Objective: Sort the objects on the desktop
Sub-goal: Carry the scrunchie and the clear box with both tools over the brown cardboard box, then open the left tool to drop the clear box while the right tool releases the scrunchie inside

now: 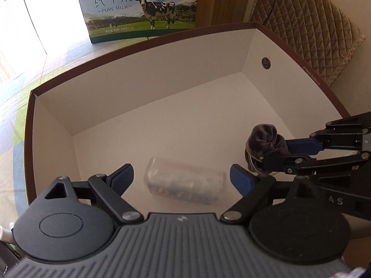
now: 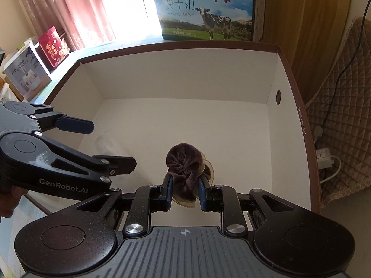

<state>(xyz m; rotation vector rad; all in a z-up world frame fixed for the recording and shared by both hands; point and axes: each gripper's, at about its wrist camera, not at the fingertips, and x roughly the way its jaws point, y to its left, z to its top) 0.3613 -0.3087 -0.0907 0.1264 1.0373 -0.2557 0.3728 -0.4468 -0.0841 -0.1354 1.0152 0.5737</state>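
The dark brown velvet scrunchie [image 2: 185, 162] is pinched between the blue-padded jaws of the right gripper [image 2: 184, 193] and is held above the white floor of the open box [image 2: 185, 74], towards its right side; whether it touches the floor cannot be told. In the left wrist view the same scrunchie [image 1: 264, 139] is seen at the right, clamped by the right gripper's [image 1: 276, 150] jaws. The jaws of the left gripper [image 1: 182, 179] are spread wide, and nothing is held between them. Just beyond them a clear plastic bottle [image 1: 185, 180] is seen lying on its side on the box floor, near the front left. The box, brown outside and white inside, is set on the worktop [image 1: 20, 97]. Behind its far wall a milk carton [image 2: 204, 11] with a cow picture is stood. At the far left, small boxes [image 2: 39, 62] are lined up by a pink curtain [image 2: 69, 7]. At the right a quilted cushion [image 1: 306, 25] is seen.
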